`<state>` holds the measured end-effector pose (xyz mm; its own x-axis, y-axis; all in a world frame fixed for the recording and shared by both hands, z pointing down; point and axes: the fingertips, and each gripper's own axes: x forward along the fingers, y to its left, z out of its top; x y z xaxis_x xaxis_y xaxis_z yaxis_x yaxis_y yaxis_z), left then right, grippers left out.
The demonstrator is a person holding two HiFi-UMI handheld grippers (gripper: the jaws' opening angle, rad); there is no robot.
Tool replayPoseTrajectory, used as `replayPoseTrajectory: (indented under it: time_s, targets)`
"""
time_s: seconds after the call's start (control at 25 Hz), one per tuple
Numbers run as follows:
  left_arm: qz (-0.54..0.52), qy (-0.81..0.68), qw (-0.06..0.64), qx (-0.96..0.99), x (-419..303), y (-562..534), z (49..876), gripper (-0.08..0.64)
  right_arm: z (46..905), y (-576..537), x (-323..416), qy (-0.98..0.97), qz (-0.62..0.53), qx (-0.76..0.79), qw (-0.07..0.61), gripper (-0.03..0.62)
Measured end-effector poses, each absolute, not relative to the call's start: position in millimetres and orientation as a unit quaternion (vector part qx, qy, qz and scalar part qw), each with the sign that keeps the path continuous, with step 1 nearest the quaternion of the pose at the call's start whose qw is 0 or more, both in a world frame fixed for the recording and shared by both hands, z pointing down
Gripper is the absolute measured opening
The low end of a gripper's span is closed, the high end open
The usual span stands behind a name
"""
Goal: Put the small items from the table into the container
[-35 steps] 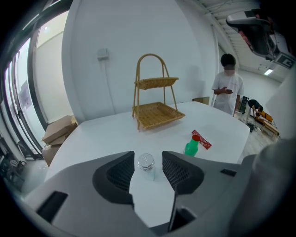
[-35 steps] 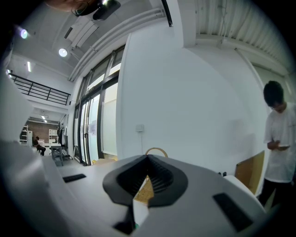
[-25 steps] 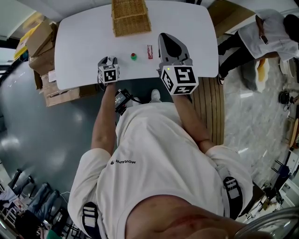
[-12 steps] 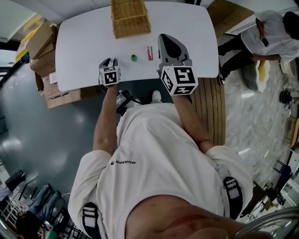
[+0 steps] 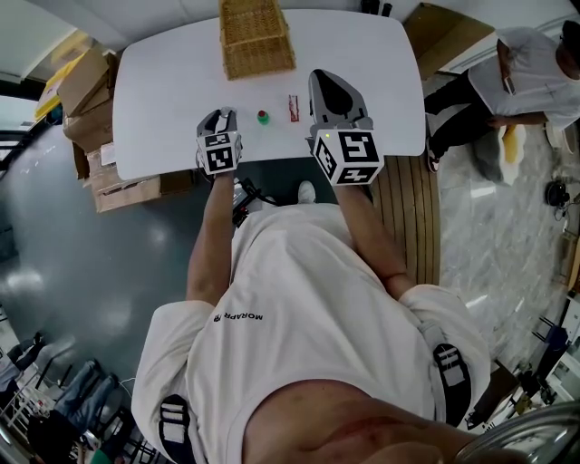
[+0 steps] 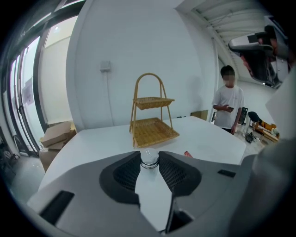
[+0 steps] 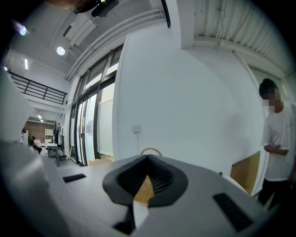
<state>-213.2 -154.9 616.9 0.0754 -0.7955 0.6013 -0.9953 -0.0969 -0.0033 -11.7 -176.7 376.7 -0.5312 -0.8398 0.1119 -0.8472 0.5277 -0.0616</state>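
My left gripper hangs above the near edge of the white table. In the left gripper view it is shut on a small round silvery item, pinched between the pads at the fingertips. The two-tier wicker basket stands ahead at the table's far side. A small green and red item and a red packet lie on the table between the grippers. My right gripper is held level over the table, shut and with nothing in it.
Cardboard boxes are stacked off the table's left end. A person in a white shirt stands beyond the right end, near a wooden crate. The table edge runs just under both grippers.
My left gripper has lifted off the table and drifted slightly right, toward the green and red item. The right gripper has kept still.
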Motion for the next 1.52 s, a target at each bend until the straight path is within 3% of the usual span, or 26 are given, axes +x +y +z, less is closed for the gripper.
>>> replayPoseTrajectory:
  time_s: [0.48, 1.52]
  targets:
    - [0.197, -0.643, 0.109, 0.732, -191, -182, 530, 0.13, 372, -175, -11, -0.874, 0.055, 0.482, 0.027, 0.012]
    - [0.178, -0.65, 0.038, 0.738, -184, -255, 465, 0.13, 374, -182, 0, -0.869, 0.056, 0.49, 0.025, 0.012]
